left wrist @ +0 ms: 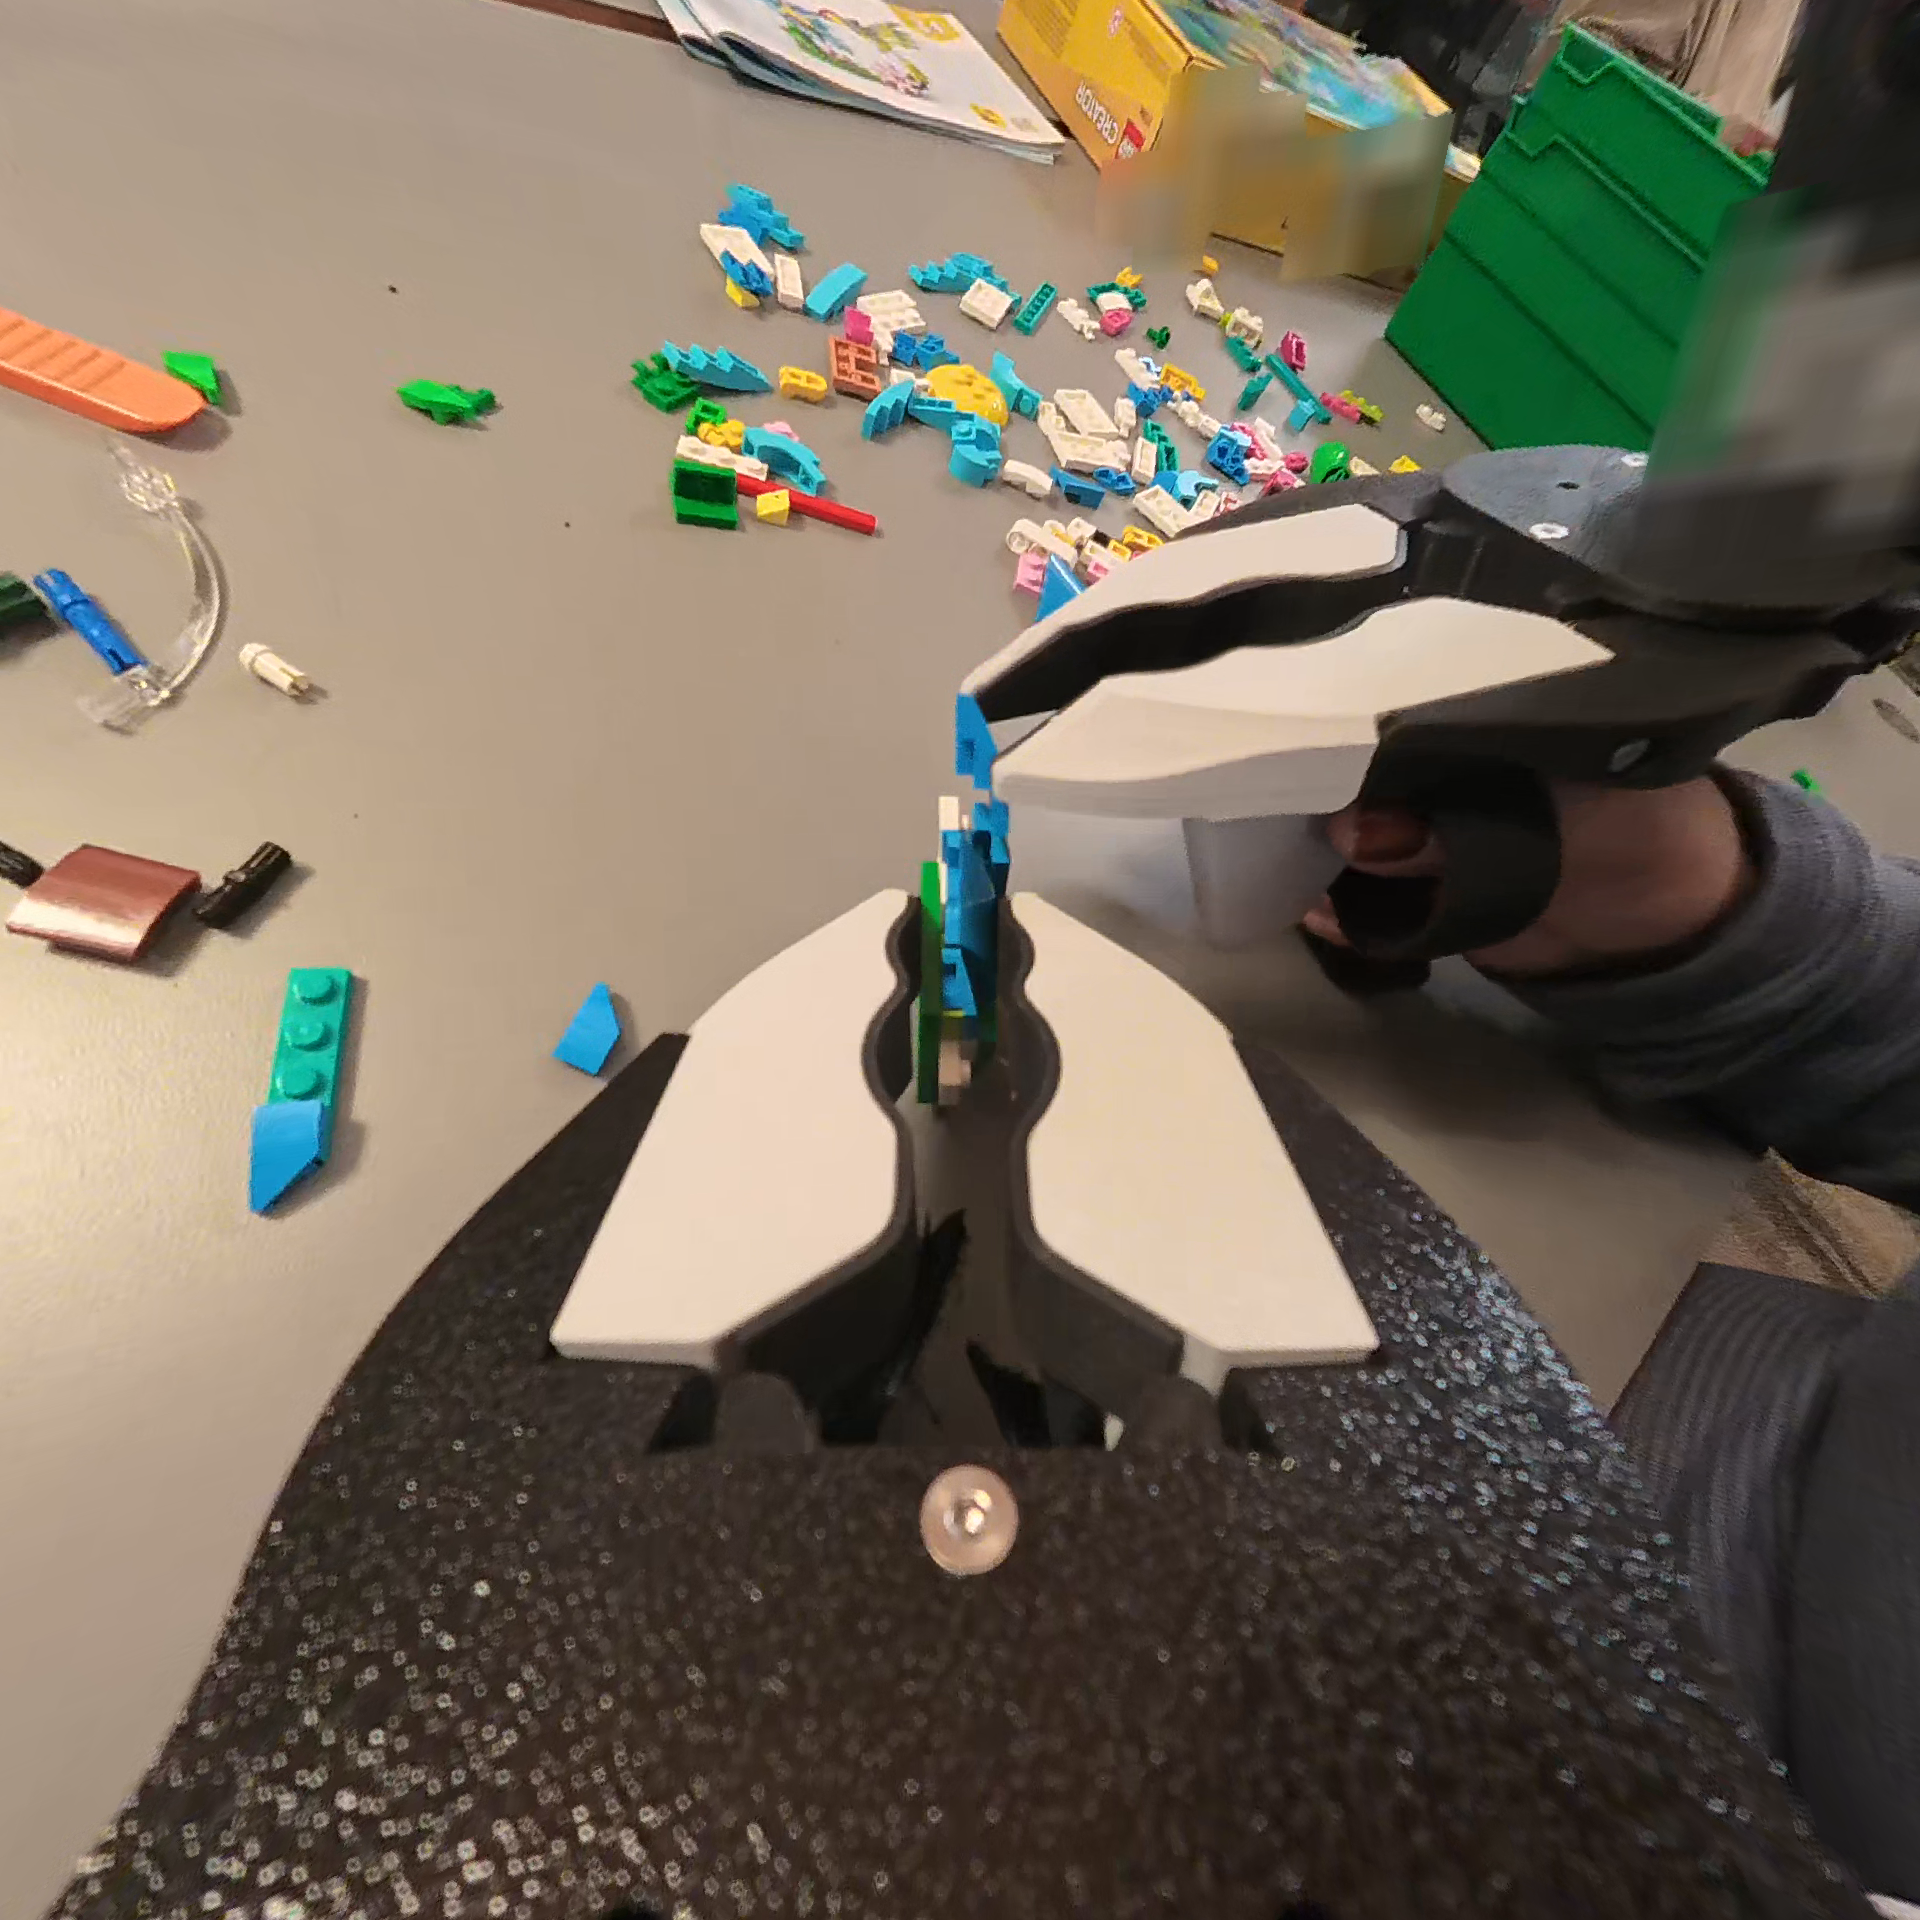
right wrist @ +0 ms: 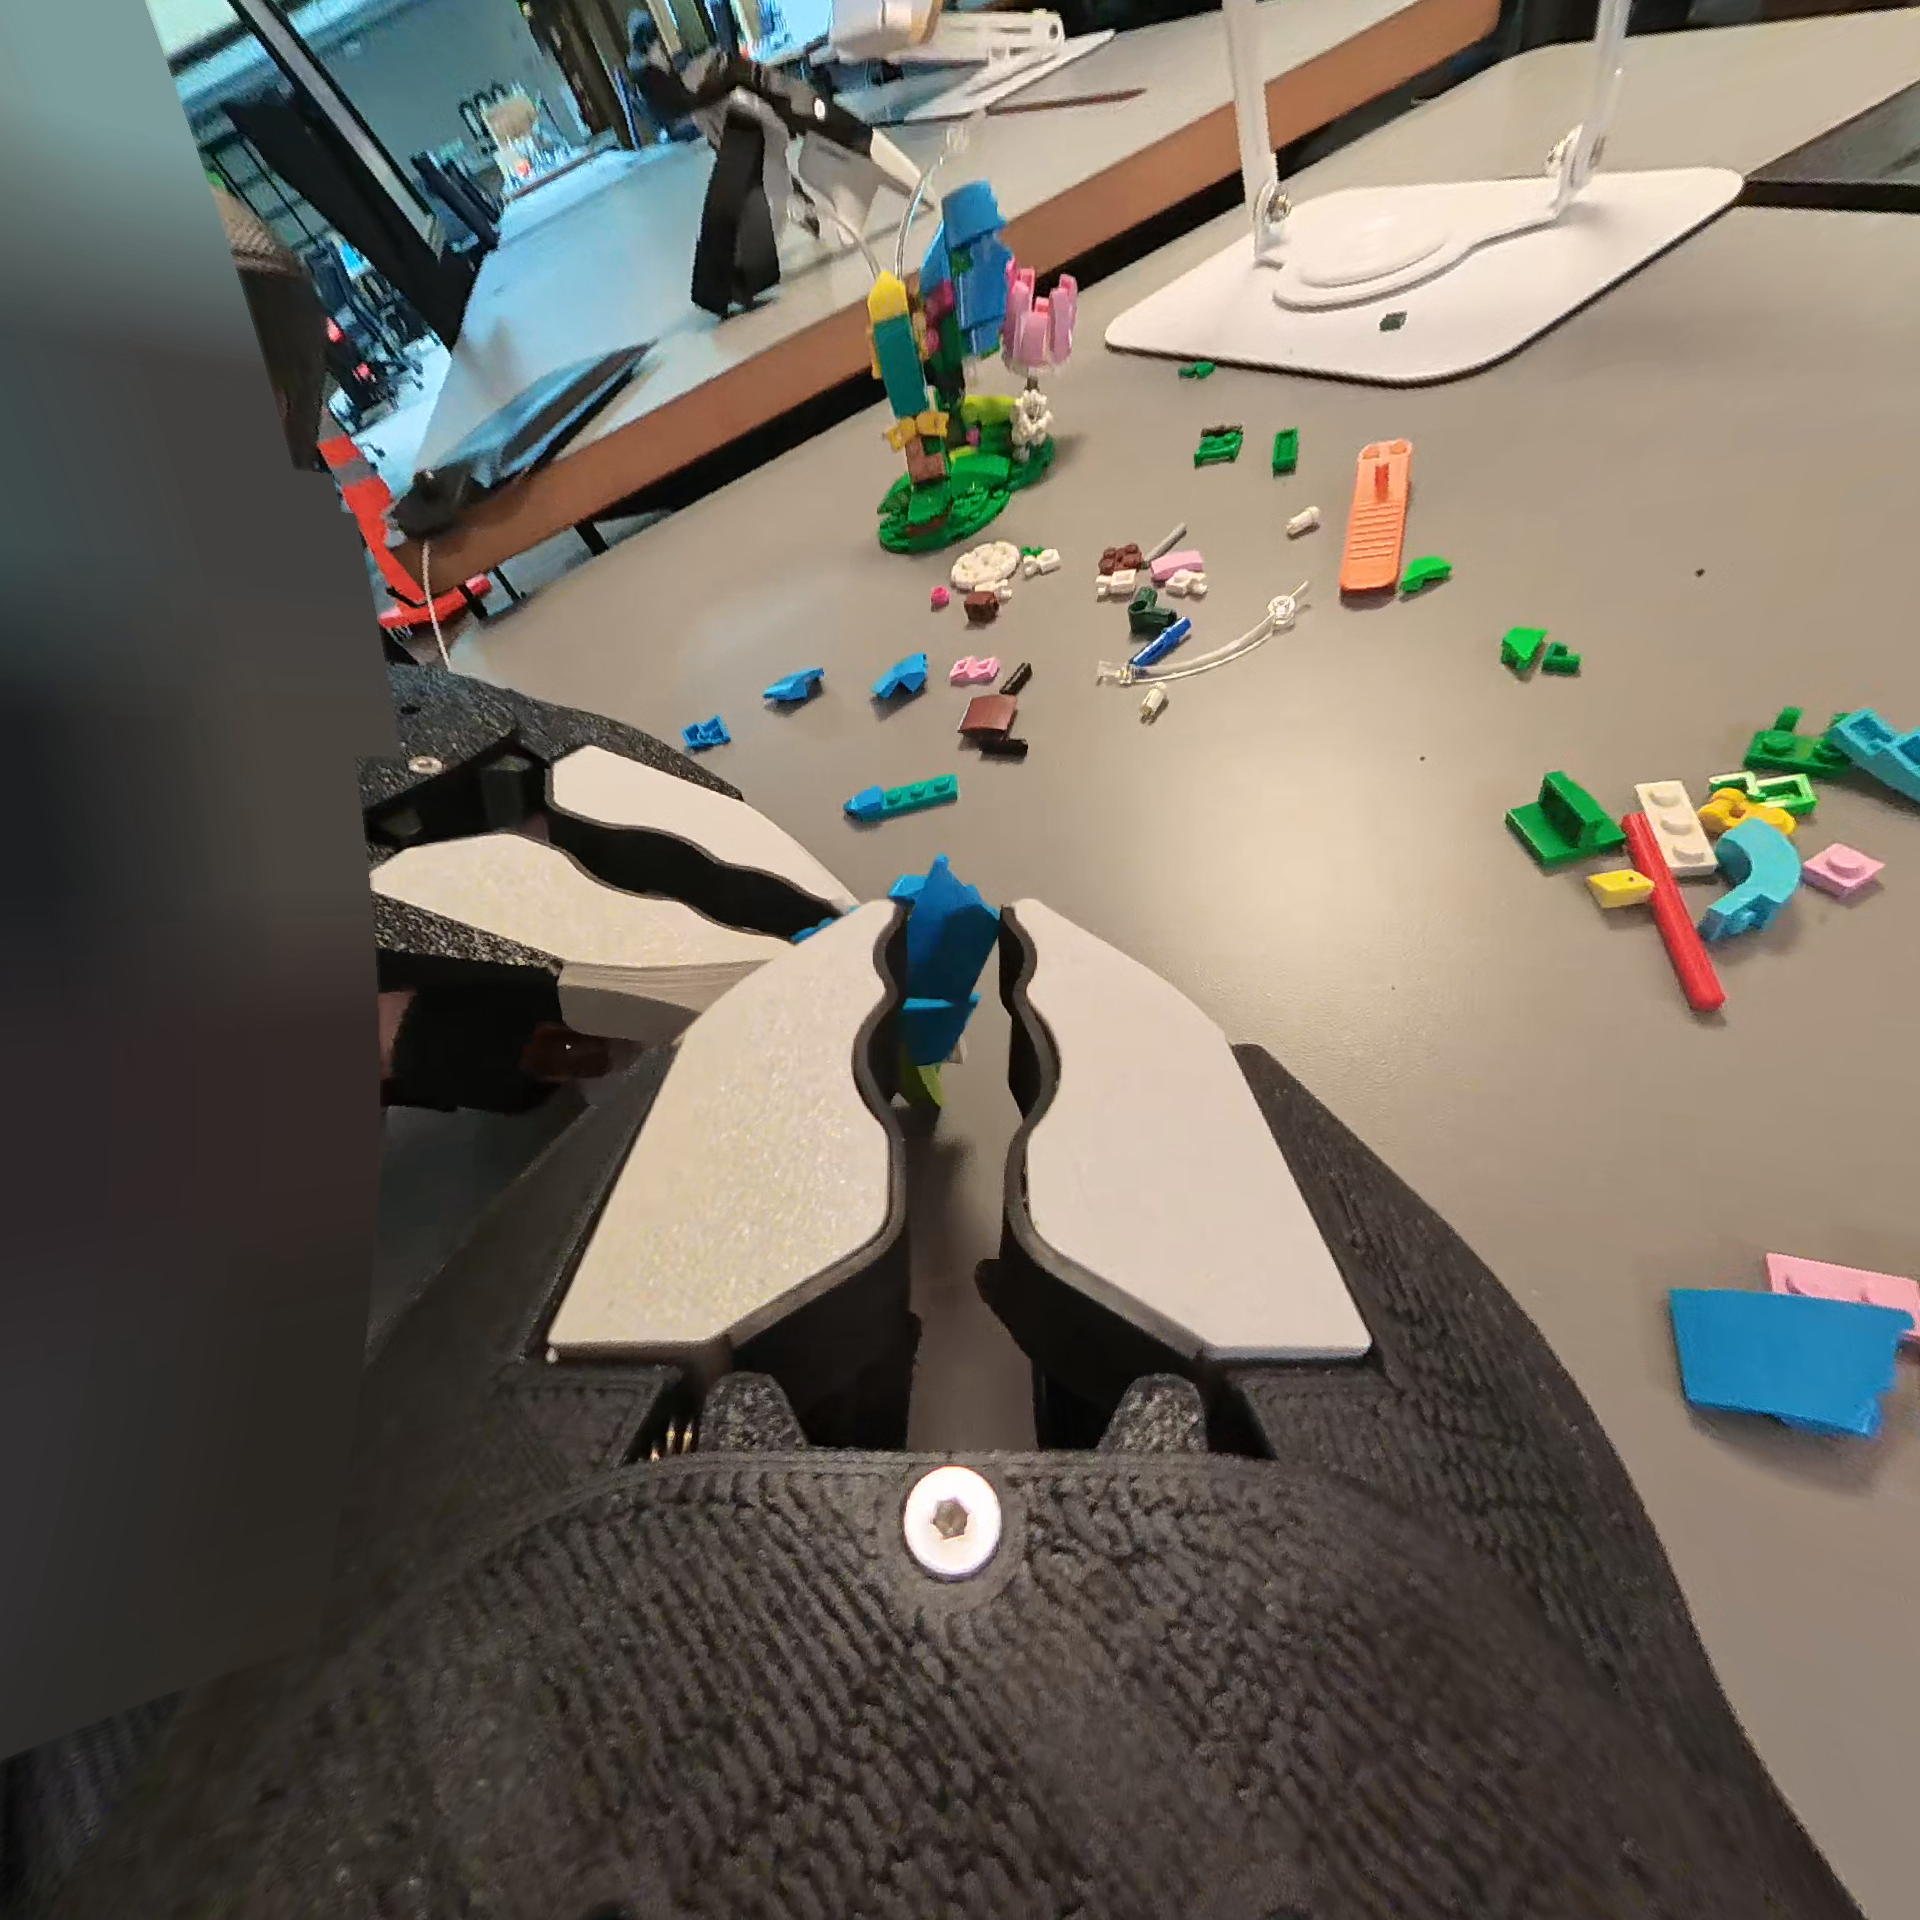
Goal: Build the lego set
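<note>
My left gripper is shut on a thin blue, green and white lego sub-assembly that stands upright between its fingers. My right gripper comes in from the right and is shut on a small blue piece at the top end of that sub-assembly. I cannot tell whether the two are joined. In the right wrist view the right gripper clamps blue pieces with a lime bit below, and the left gripper meets it from the left. A built flower model stands farther back.
A pile of loose bricks lies ahead, with a booklet, a yellow box and a green crate behind. An orange brick separator, a teal plate with a blue slope and a brown tile lie left. A white stand base sits far right. Both grippers' tips are close together, under 4 cm apart.
</note>
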Action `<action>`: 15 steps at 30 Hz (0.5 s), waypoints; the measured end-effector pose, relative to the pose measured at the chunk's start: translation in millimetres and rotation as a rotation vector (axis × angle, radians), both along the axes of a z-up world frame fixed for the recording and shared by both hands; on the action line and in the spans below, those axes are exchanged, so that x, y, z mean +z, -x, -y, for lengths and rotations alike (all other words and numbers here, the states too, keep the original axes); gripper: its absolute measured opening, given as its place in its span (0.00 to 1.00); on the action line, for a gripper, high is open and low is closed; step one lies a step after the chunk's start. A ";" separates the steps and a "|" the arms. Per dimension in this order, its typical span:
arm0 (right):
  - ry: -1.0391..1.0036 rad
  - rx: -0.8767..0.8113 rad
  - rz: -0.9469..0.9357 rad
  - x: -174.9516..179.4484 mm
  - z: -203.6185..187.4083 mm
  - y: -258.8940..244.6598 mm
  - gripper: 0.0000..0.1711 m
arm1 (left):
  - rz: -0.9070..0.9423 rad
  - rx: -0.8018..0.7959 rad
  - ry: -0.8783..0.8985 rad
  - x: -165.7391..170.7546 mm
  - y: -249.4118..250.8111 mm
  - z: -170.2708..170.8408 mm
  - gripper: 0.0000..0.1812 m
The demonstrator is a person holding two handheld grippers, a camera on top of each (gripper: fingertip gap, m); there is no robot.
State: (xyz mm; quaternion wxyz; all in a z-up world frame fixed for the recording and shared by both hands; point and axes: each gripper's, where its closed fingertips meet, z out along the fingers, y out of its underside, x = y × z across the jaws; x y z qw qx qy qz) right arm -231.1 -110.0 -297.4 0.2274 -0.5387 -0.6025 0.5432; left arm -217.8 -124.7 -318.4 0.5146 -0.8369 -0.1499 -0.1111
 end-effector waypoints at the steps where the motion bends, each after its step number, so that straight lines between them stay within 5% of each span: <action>1: -0.011 0.005 0.003 -0.7 0.7 0.5 0.08 | 0.005 -0.004 0.000 0.0 0.0 0.0 0.07; 15: -0.074 -0.013 0.025 -5.8 2.0 0.9 0.08 | -0.017 -0.019 0.021 -2.8 0.6 -3.3 0.11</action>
